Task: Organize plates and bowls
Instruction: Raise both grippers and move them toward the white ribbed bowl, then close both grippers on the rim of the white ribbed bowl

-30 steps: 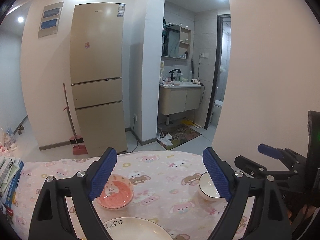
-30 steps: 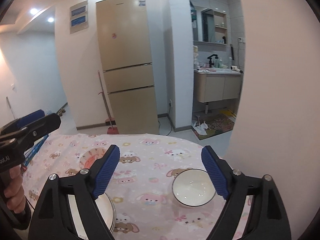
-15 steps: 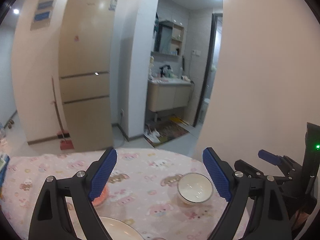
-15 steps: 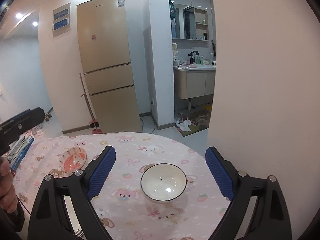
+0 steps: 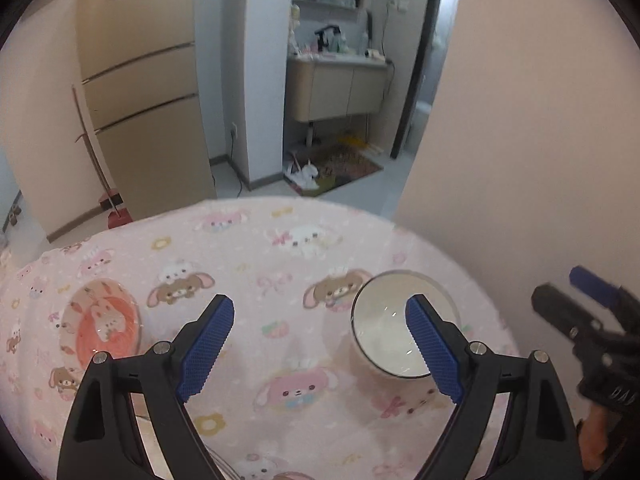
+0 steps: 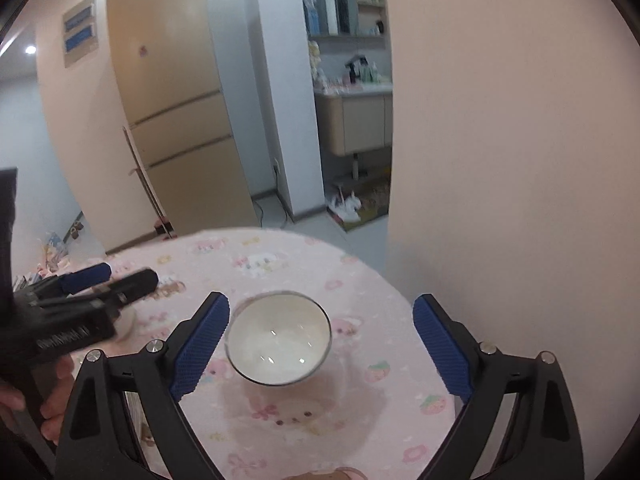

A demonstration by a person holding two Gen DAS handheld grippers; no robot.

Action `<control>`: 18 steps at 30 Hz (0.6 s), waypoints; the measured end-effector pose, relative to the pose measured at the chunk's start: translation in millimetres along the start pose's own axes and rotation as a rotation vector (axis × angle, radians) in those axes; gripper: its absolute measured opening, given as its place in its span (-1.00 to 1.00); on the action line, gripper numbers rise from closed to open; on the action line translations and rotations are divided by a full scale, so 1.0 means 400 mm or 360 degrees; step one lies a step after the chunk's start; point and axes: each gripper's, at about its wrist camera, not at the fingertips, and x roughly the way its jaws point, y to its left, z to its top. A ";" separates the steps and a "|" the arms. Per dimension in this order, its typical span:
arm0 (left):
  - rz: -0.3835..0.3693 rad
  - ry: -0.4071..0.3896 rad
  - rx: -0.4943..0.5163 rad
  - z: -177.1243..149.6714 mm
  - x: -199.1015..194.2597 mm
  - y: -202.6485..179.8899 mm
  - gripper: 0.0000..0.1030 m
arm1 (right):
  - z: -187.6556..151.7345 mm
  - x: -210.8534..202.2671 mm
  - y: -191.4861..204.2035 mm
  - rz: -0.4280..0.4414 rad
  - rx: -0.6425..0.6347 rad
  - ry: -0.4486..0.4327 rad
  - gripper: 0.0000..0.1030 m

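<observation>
Both cameras now look more steeply down than a second ago, so the pink cartoon-print tablecloth point(image 5: 280, 264) fills the lower half of each view and the fridge point(image 6: 176, 120) has slid toward the top of the frame. The white bowl point(image 6: 279, 340), earlier small at mid-right, now sits large at centre in the right wrist view.

In that view the right gripper point(image 6: 320, 344) is over the bowl with its jaws closing slightly but wide apart; the bowl sits between the blue fingers point(image 6: 200, 346), close to the left-hand one, and whether that pad touches the rim cannot be told. The left gripper point(image 6: 96, 280) enters from the left edge, a hand point(image 6: 56, 384) wrapped around its handle.

In the left wrist view the left gripper point(image 5: 320, 344) has its jaws spread wide with nothing between them but cloth. The white bowl point(image 5: 400, 332) lies at lower right, partly behind the right-hand finger point(image 5: 434, 354). A pink patterned dish point(image 5: 102, 320) rests on the cloth at the left of the frame, well apart from the bowl. A plate rim point(image 5: 144, 432) shows at the bottom edge behind the gripper frame. The right gripper point(image 5: 592, 316) is blurred at the right edge.
</observation>
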 end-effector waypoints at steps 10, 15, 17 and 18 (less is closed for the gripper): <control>-0.0045 -0.0023 -0.0093 -0.042 0.129 -0.019 0.74 | -0.025 0.125 -0.051 -0.0046 0.0090 -0.0070 0.48; -0.0022 0.0059 -0.0173 -0.092 0.198 -0.041 0.73 | -0.047 0.210 -0.046 0.0034 0.0145 0.0068 0.07; 0.0008 0.0072 -0.0151 -0.102 0.210 -0.047 0.73 | -0.056 0.235 -0.050 0.0055 0.0178 0.0136 0.01; 0.0013 0.0091 -0.0140 -0.105 0.218 -0.050 0.73 | -0.060 0.243 -0.052 0.0066 0.0182 0.0147 0.01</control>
